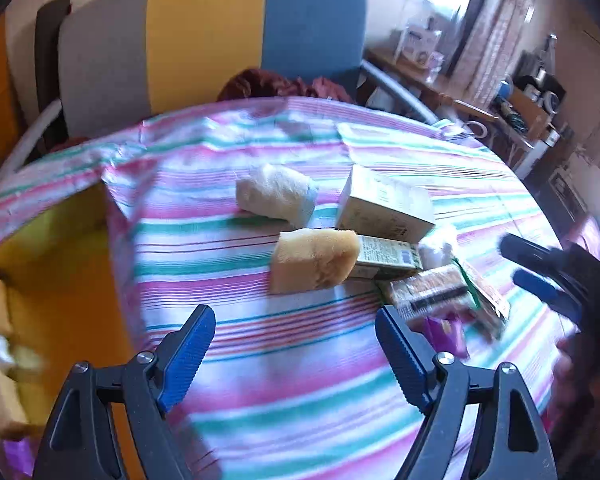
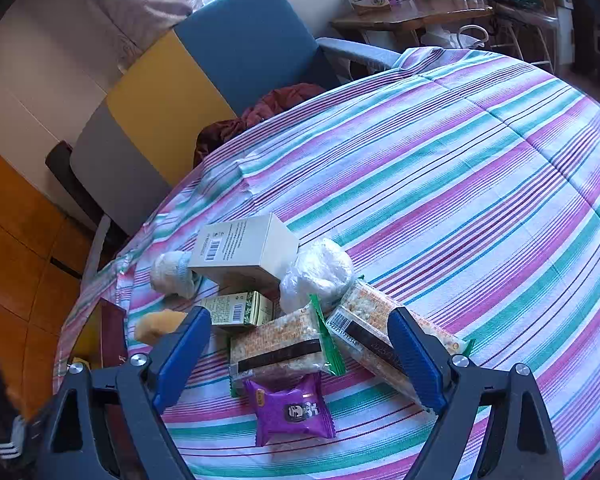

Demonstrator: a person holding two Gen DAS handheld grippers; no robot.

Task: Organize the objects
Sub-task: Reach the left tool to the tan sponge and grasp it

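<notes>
Both grippers are spread wide with nothing between the pads. The left gripper [image 1: 296,344] hangs over bare striped tablecloth [image 1: 284,400], just short of a tan sponge [image 1: 314,260]. The right gripper [image 2: 300,356] sits over the snack pile near the table's left edge: a purple packet [image 2: 290,410] lies right between its fingers, untouched, with two rice-cracker bars [image 2: 276,346] just behind it. Further back are a small green box [image 2: 240,308], a bigger white box [image 2: 246,250], a crumpled clear bag [image 2: 318,270] and a pale fluffy roll [image 2: 170,272]. A yellow bin [image 1: 56,264] sits off the table's left edge with some things already in it.
</notes>
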